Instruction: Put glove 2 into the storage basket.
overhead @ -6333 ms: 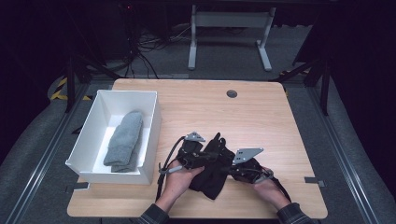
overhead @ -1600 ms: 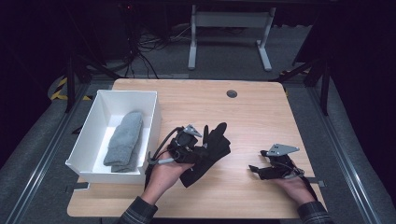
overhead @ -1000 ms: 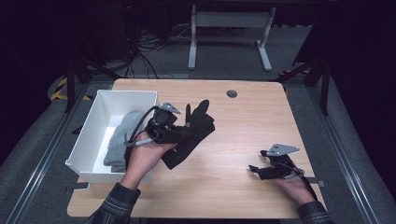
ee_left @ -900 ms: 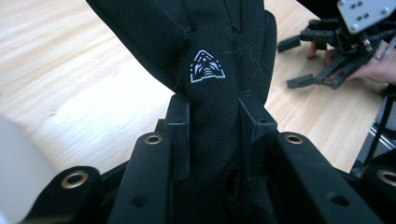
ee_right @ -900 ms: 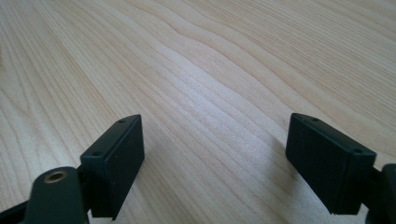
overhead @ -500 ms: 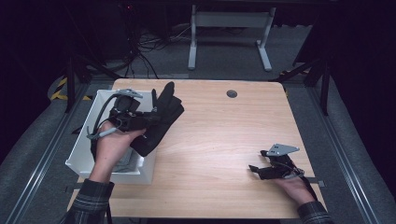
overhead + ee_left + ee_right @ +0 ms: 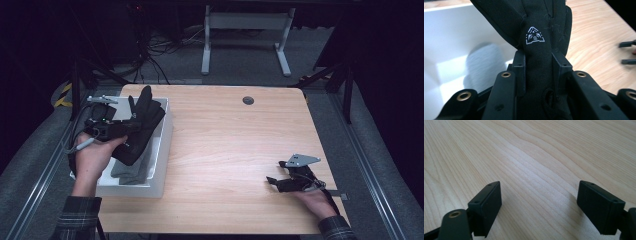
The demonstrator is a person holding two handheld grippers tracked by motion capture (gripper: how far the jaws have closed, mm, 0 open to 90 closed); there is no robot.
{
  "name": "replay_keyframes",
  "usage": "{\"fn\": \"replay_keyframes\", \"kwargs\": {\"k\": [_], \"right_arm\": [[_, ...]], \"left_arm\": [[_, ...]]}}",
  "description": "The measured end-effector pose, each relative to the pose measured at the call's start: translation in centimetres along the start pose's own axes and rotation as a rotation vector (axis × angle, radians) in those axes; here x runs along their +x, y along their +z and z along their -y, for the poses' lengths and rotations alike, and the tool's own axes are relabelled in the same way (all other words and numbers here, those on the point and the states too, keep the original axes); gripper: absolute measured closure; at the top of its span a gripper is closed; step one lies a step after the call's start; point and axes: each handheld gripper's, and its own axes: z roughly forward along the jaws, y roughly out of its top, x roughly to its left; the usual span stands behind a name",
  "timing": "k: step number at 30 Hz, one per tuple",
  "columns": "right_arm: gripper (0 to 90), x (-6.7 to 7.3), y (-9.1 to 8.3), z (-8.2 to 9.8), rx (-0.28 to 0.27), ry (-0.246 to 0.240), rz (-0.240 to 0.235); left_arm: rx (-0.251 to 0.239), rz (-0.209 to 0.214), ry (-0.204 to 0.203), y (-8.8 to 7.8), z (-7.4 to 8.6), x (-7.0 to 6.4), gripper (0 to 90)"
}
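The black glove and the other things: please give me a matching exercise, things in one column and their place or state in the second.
1. black glove
2. grey cloth
3. right tongs
4. white box

a. open, nothing between
b. lying inside the box
c. at the table's left edge
d. clamped in the left tongs

Pairs: 1-d, 2-b, 3-a, 4-c

Dark surroundings, evenly lit table; close views soft, with slight edge blur.
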Motion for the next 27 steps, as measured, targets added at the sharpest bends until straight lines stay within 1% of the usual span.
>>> {"fn": "replay_keyframes", "kwargs": {"k": [2, 3, 5, 8, 9, 13, 15, 17, 23, 25, 27], "right_arm": [[20.6, 0.0, 0.0, 0.0, 0.000, 0.001, 0.000], [20.6, 0.0, 0.0, 0.0, 0.000, 0.000, 0.000], [20.6, 0.0, 0.0, 0.0, 0.000, 0.000, 0.001], [20.7, 0.0, 0.0, 0.0, 0.000, 0.000, 0.002], [20.7, 0.0, 0.0, 0.0, -0.001, 0.001, 0.001], [20.8, 0.0, 0.0, 0.0, -0.002, 0.000, 0.002], [20.9, 0.0, 0.0, 0.0, -0.002, 0.000, 0.002], [20.9, 0.0, 0.0, 0.0, -0.002, 0.000, 0.002], [20.9, 0.0, 0.0, 0.0, -0.002, 0.000, 0.002], [20.9, 0.0, 0.0, 0.0, -0.002, 0.000, 0.002], [20.9, 0.0, 0.0, 0.0, -0.002, 0.000, 0.002]], "left_arm": [[0.016, -0.018, -0.007, 0.3, 0.4, 0.6, 69.5], [0.021, -0.026, -0.017, 0.4, 0.6, 0.8, 69.5], [0.032, -0.032, -0.032, 0.9, 1.0, 1.4, 69.5], [0.053, -0.046, -0.049, 1.8, 1.6, 2.1, 69.5], [0.063, -0.052, -0.059, 2.4, 2.0, 2.4, 69.4], [0.086, -0.054, -0.084, 3.6, 2.7, 3.0, 69.4], [0.100, -0.050, -0.088, 4.3, 2.9, 3.3, 69.2], [0.111, -0.057, -0.093, 4.9, 3.1, 3.5, 68.9], [0.127, -0.064, -0.107, 6.2, 3.6, 3.9, 67.3], [0.136, -0.071, -0.105, 6.6, 3.9, 4.1, 65.2], [0.135, -0.088, -0.100, 6.9, 4.0, 4.1, 60.0]]}}
